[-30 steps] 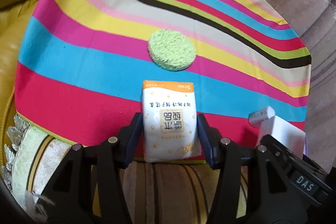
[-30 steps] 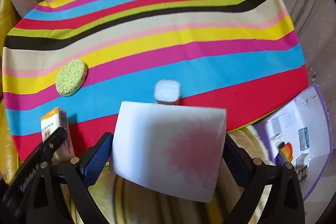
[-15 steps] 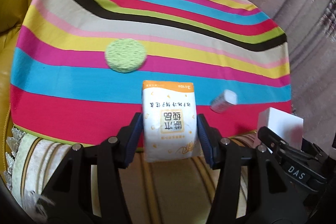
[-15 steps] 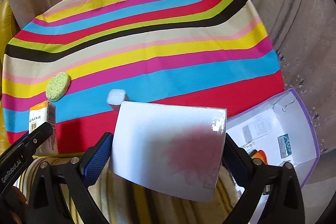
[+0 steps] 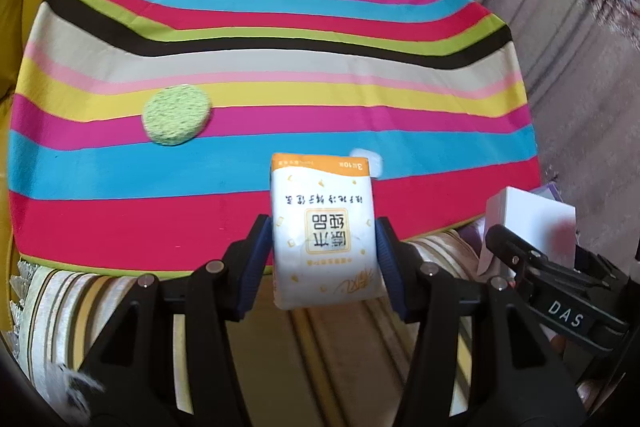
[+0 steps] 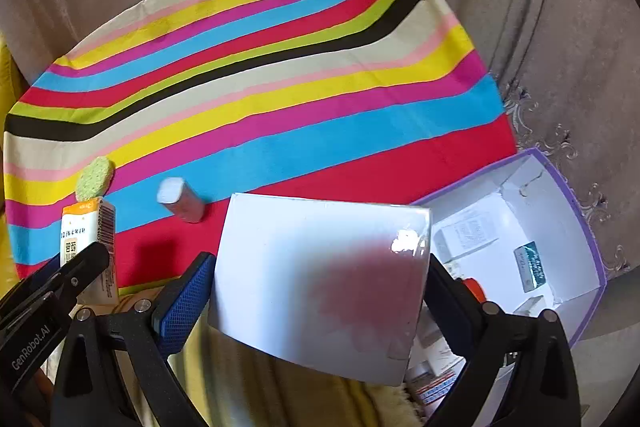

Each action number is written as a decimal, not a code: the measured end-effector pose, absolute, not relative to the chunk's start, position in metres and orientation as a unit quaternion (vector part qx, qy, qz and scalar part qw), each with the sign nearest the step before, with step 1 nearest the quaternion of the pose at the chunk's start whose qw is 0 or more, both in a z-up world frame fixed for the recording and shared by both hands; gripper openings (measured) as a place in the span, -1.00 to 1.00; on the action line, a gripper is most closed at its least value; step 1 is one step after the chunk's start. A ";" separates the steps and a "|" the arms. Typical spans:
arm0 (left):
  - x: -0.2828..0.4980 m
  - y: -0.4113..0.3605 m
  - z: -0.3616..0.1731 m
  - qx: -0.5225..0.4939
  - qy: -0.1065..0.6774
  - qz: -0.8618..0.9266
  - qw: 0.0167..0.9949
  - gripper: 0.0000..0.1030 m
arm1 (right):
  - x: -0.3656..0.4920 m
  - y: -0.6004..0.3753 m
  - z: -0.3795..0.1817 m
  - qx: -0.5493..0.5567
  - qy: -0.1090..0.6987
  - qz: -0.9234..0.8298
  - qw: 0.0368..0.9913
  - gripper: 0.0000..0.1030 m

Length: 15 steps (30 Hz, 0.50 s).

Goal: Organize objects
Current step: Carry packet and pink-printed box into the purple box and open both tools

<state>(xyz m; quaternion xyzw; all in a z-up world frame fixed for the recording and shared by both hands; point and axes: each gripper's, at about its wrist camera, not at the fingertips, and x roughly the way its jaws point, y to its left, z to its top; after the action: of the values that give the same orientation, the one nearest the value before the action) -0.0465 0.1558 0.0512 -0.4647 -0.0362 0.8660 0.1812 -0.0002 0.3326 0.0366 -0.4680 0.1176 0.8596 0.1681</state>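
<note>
Right tool [image 6: 320, 291] clamped on glossy white card box [image 6: 320, 283], left tool [image 5: 324, 259] gripping orange-and-white tissue pack [image 5: 324, 231]; open purple-edged cardboard box [image 6: 576, 227] just right, nearer the right tool.

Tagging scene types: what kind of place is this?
Probably a living room at home: a striped tablecloth covers the table, draped curtains hang behind it, a yellow sofa sits beside it, and a purple box holds household bits.
</note>
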 end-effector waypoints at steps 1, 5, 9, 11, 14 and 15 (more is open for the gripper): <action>-0.045 0.160 0.051 -0.465 -0.032 0.865 0.185 0.08 | 0.003 0.337 0.037 -0.466 0.121 0.860 0.170 0.93; -0.040 0.179 0.051 -0.467 -0.018 0.861 0.199 0.08 | 0.010 0.352 0.037 -0.463 0.130 0.859 0.177 0.93; -0.033 0.200 0.052 -0.467 -0.007 0.856 0.219 0.08 | 0.018 0.367 0.036 -0.460 0.136 0.857 0.188 0.93; -0.029 0.211 0.052 -0.466 0.000 0.854 0.230 0.08 | 0.022 0.374 0.036 -0.458 0.137 0.856 0.194 0.93; -0.023 0.227 0.054 -0.463 0.010 0.851 0.249 0.08 | 0.029 0.387 0.035 -0.455 0.141 0.855 0.204 0.93; -0.022 0.232 0.054 -0.462 0.013 0.849 0.257 0.08 | 0.031 0.393 0.035 -0.454 0.143 0.854 0.208 0.93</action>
<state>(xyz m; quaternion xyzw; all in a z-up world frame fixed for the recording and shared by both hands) -0.0220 0.2323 0.0544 -0.4623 0.0130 0.8485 0.2572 0.0313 0.3926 0.0349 -0.4543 0.1428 0.8544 0.2079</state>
